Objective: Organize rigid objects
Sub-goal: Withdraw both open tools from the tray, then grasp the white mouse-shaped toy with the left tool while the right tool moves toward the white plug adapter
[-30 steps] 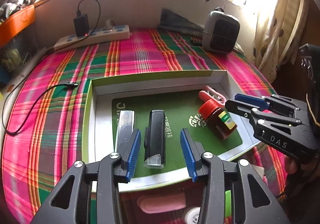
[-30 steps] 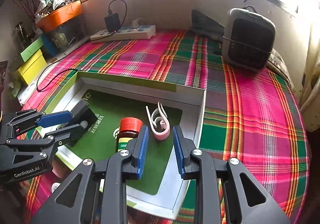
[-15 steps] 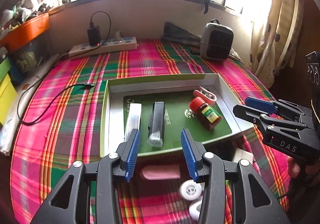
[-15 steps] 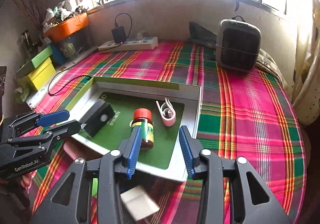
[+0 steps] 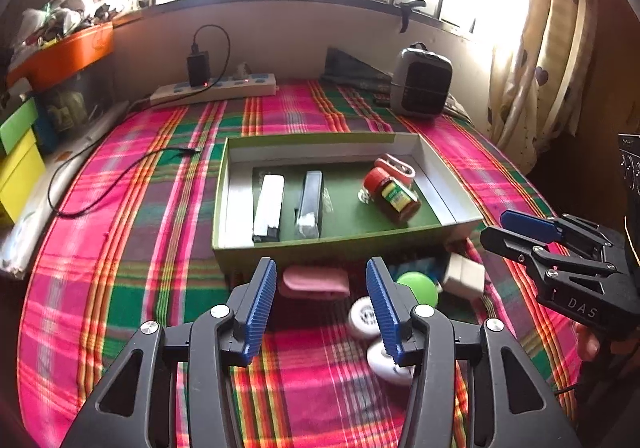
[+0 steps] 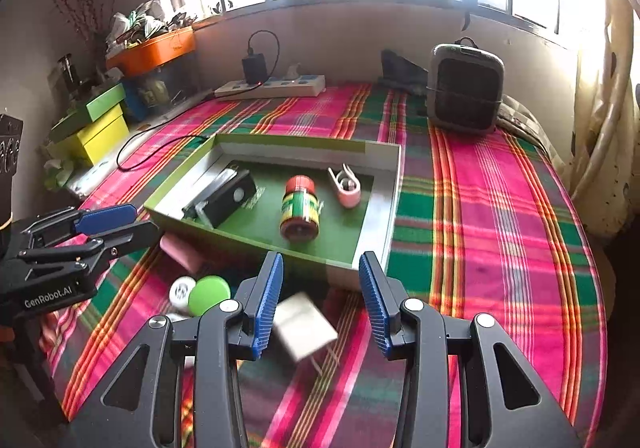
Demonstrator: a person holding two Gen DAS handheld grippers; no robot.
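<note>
A green box on the plaid cloth holds a silver bar, a black bar, a red-capped jar and a pink clip. In front of the box lie a pink case, a green disc, two white wheels and a small white box. My left gripper is open above the pink case. My right gripper is open above the white box.
A power strip with a charger and a black cable lie at the back left. A grey heater stands at the back right. Yellow and green boxes sit off the left edge. Curtains hang on the right.
Both grippers have pulled back and up from the box. The loose items in front of the box have come into view. The right gripper's fingers have opened wider.
</note>
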